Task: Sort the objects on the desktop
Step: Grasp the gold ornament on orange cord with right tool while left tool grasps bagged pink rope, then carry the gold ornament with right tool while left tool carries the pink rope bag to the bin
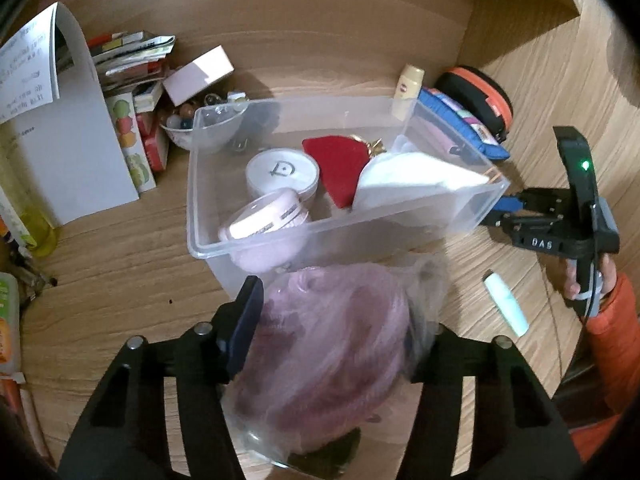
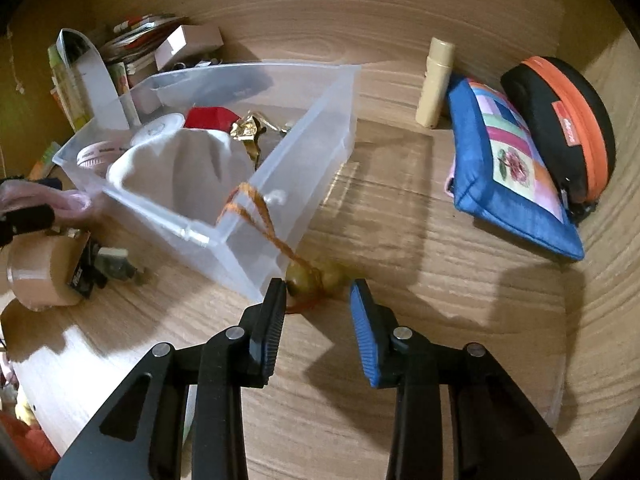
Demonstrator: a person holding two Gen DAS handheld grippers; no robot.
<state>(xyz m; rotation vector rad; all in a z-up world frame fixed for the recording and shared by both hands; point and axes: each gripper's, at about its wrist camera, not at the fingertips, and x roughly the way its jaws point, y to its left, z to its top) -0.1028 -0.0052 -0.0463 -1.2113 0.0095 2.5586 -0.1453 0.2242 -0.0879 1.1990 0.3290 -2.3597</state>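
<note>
A clear plastic bin (image 1: 460, 216) sits mid-desk, holding a white round tin (image 1: 282, 172), a pink-lidded jar (image 1: 266, 216), a red piece (image 1: 340, 168) and a white cloth pouch (image 1: 416, 178). My left gripper (image 1: 332, 328) is shut on a clear bag of pink yarn (image 1: 332, 344), just in front of the bin's near wall. My right gripper (image 2: 318, 304) is open beside the bin's corner (image 2: 256, 240), its fingertips on either side of olive beads on an orange cord (image 2: 316, 274) that hangs over the bin rim. The right gripper also shows in the left wrist view (image 1: 520, 208).
A blue patchwork pouch (image 2: 508, 168), an orange-black case (image 2: 560, 120) and a cream tube (image 2: 434, 84) lie at the right back. A mint tube (image 1: 506, 304) lies on the desk. Booklets, a pink box (image 1: 200, 74) and a bead bowl (image 1: 184, 124) crowd the left. A tape roll (image 2: 40, 272) lies left.
</note>
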